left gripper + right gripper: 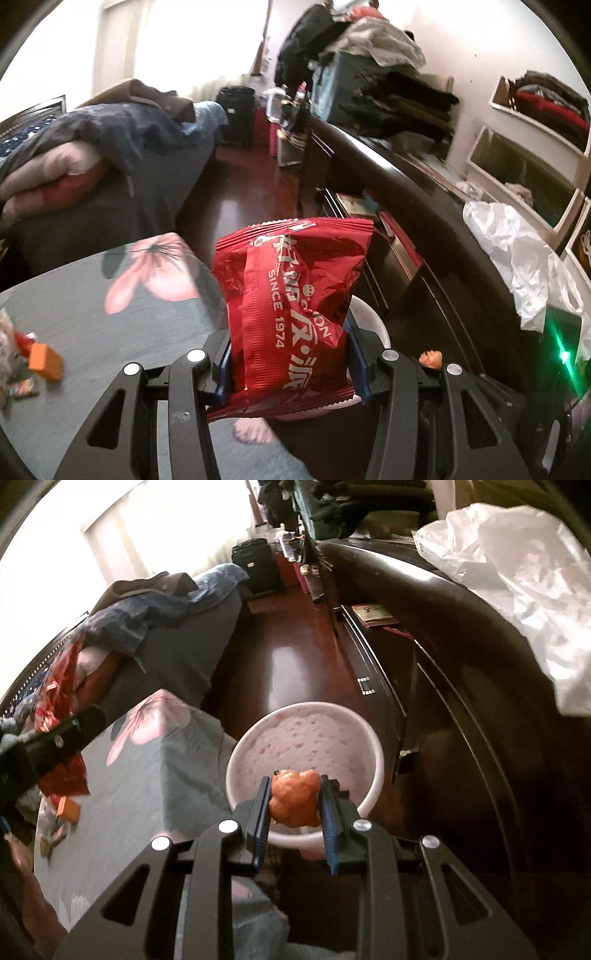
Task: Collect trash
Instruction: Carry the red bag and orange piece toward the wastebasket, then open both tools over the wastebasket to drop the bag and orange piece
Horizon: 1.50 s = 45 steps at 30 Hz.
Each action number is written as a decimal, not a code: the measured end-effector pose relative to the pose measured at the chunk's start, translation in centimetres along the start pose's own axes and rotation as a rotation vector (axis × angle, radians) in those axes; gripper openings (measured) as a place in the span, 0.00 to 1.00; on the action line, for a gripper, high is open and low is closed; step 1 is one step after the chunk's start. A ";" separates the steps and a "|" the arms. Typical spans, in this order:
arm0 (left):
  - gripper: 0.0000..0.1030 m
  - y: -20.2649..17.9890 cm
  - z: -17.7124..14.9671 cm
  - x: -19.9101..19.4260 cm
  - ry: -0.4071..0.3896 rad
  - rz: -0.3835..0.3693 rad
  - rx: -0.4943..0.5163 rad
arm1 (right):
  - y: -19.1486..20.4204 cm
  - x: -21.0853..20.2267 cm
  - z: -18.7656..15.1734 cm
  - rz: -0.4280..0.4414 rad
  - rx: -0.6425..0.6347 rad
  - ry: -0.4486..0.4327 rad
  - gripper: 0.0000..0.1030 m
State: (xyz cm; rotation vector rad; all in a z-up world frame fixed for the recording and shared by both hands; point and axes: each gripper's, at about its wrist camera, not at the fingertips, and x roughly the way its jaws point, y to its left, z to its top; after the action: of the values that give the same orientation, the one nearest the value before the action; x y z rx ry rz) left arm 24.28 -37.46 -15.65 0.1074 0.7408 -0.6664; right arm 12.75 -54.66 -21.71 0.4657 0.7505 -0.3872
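My left gripper point(290, 363) is shut on a red snack wrapper point(291, 295) with white print, held upright above the table's corner and partly over the white bin point(373, 321), which it mostly hides. My right gripper point(293, 805) is shut on a piece of orange peel point(294, 802) and holds it over the near rim of the white trash bin point(236, 760), which has a pink-spotted liner. The left gripper and its red wrapper point(62, 775) show at the left edge of the right wrist view.
A table with a grey flowered cloth point(92, 306) carries an orange block point(44, 362) and small scraps at its left. A dark wooden dresser point(443, 686) with a white plastic bag point(524, 576) runs along the right. A bed point(110, 155) stands behind.
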 end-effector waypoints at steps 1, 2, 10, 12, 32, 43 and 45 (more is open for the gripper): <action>0.48 -0.1 0.2 0.8 0.012 -0.015 0.002 | -0.2 0.5 0.3 -0.004 0.002 -0.001 0.25; 0.48 -0.3 0.4 1.7 0.025 -0.023 0.005 | -0.4 0.9 0.5 -0.002 0.003 -0.004 0.25; 0.48 -0.1 1.9 8.4 0.124 -0.043 0.000 | -1.9 5.9 2.0 -0.010 0.046 0.027 0.25; 0.48 0.0 2.0 9.9 0.146 -0.035 0.009 | -2.1 7.4 2.1 -0.018 0.047 0.040 0.25; 0.88 2.4 3.7 9.4 0.064 -0.079 -0.070 | -0.9 11.0 1.5 -0.071 -0.031 0.005 0.61; 0.93 4.7 1.8 1.9 -0.019 -0.019 -0.076 | 2.4 6.5 -1.0 -0.040 -0.037 0.073 0.73; 0.94 5.3 1.3 0.4 -0.040 0.018 -0.071 | 3.4 5.3 -1.3 -0.021 -0.041 0.070 0.75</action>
State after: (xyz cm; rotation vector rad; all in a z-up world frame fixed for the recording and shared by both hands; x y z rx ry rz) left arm 28.40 -33.85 -15.68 0.0350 0.7237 -0.6229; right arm 17.24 -52.05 -25.48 0.4351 0.8305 -0.3755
